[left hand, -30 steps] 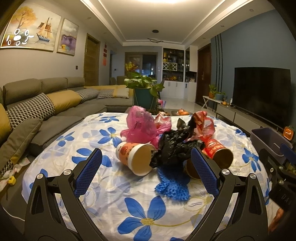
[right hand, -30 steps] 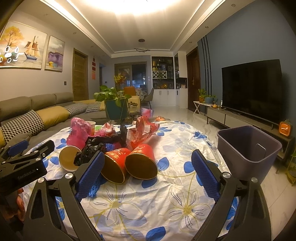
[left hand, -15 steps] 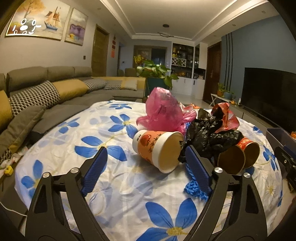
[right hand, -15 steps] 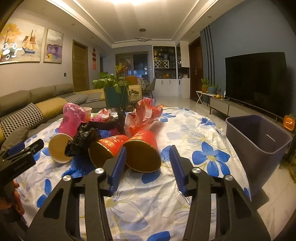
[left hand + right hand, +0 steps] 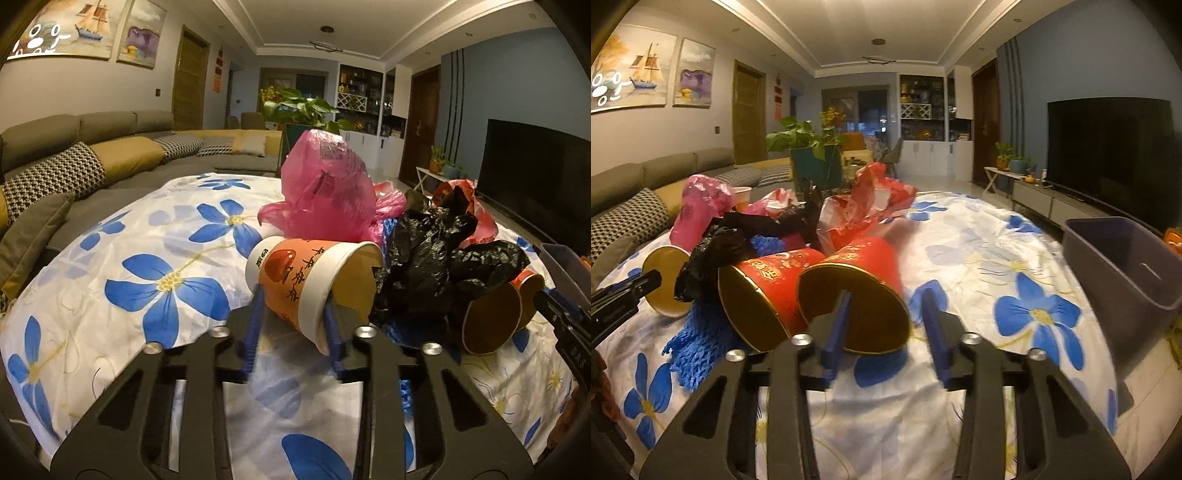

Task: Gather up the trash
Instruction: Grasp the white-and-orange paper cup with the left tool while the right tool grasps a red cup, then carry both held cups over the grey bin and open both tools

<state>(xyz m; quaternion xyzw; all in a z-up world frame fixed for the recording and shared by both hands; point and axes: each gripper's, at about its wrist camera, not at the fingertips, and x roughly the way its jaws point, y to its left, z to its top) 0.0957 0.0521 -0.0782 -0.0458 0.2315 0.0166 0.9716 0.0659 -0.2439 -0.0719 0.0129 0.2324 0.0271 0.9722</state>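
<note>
A heap of trash lies on the flowered table. In the left wrist view my left gripper is closed around an orange and white paper cup lying on its side, one finger on each side of it. A pink bag and a black bag lie behind it. In the right wrist view my right gripper is partly closed around the rim of a red cup on its side; its left finger is inside the mouth. A second red cup lies to the left.
A grey bin stands off the table's right edge. A blue mesh scrap lies under the cups, and a red wrapper lies behind them. A sofa runs along the left, and a TV stands on the right.
Both grippers moved forward to the heap and narrowed. The left one closed on the orange cup. The right one closed in around the red cup's rim.
</note>
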